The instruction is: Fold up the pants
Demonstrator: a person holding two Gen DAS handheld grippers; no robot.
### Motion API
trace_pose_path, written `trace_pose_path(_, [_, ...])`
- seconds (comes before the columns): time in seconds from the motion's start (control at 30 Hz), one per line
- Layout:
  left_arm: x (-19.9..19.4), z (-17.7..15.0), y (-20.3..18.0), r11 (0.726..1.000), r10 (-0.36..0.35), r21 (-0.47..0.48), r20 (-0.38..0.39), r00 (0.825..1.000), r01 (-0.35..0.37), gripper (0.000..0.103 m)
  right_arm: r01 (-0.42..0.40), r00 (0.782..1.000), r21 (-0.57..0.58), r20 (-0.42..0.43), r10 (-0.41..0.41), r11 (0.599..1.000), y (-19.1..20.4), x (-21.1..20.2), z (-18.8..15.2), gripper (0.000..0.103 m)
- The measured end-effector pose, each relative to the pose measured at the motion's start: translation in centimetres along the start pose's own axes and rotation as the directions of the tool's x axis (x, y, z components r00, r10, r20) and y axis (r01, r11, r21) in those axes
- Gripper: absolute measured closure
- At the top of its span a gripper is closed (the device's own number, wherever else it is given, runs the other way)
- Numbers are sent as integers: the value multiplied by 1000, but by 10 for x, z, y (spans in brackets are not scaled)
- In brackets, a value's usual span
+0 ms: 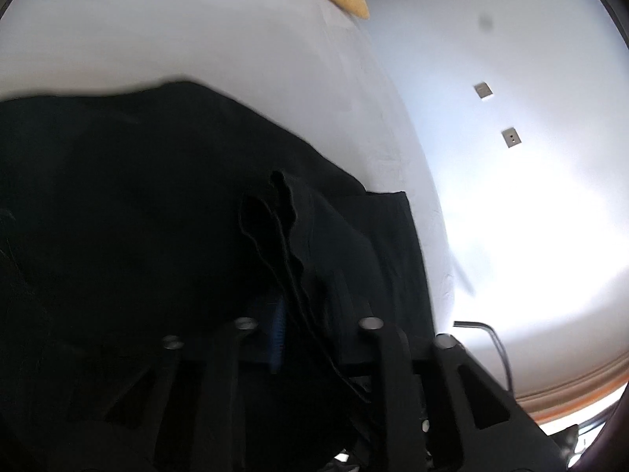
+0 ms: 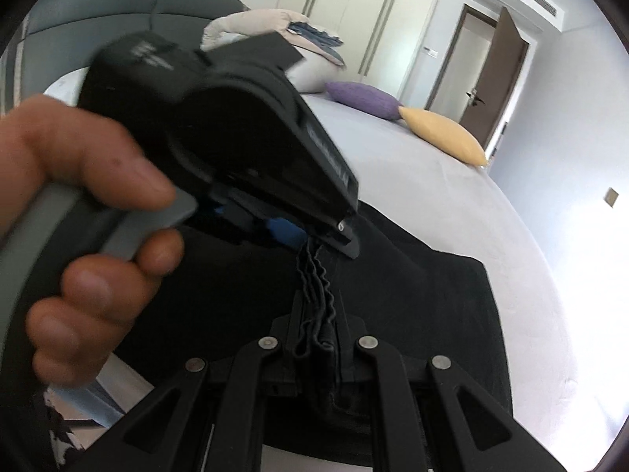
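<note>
The black pants (image 2: 412, 295) are spread on the white bed (image 2: 452, 196), with a bunched, wavy edge lifted clear of the sheet. That edge is clamped between the closed fingers of the right gripper (image 2: 320, 340) at the bottom of the right wrist view. The same ruffled edge is pinched just beyond by the left gripper (image 2: 314, 242), whose blue pad (image 2: 287, 232) is pressed against the cloth; it is held by the left hand (image 2: 86, 212). In the left wrist view the pants (image 1: 137, 204) fill the lower frame and the edge is seen gripped by the left gripper (image 1: 298, 314). A yellow pillow (image 2: 444, 135) and a purple pillow (image 2: 363, 98) are noted further up the bed.
</note>
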State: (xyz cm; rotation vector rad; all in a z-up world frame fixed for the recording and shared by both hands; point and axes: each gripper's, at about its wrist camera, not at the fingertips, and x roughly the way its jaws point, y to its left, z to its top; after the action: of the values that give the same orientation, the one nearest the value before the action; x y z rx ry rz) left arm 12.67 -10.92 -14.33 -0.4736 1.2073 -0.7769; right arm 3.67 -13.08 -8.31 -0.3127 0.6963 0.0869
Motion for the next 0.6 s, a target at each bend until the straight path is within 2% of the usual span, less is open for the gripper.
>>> trace_pose_path(0.17, [-31,14,8,994,62,89,17,998,-64,94,-55,998,-55,22,56,997,22,-3,13,91])
trace_pose_path(0.27, [-48,18,19,988,102,111,22,995,-104,94,-90,995,-75,26,92,993,25,0,17,91])
trace_pose_path(0.47, [-78,22,61,989,129,70,29,991,-131,94,-141,990,-120,0,142,983,45,11,19,91])
trace_pose_path(0.6, [-69,28,75,989,137,56,31,990,-139,94,-159,987,-127,-32,156,979,41,25,14,91])
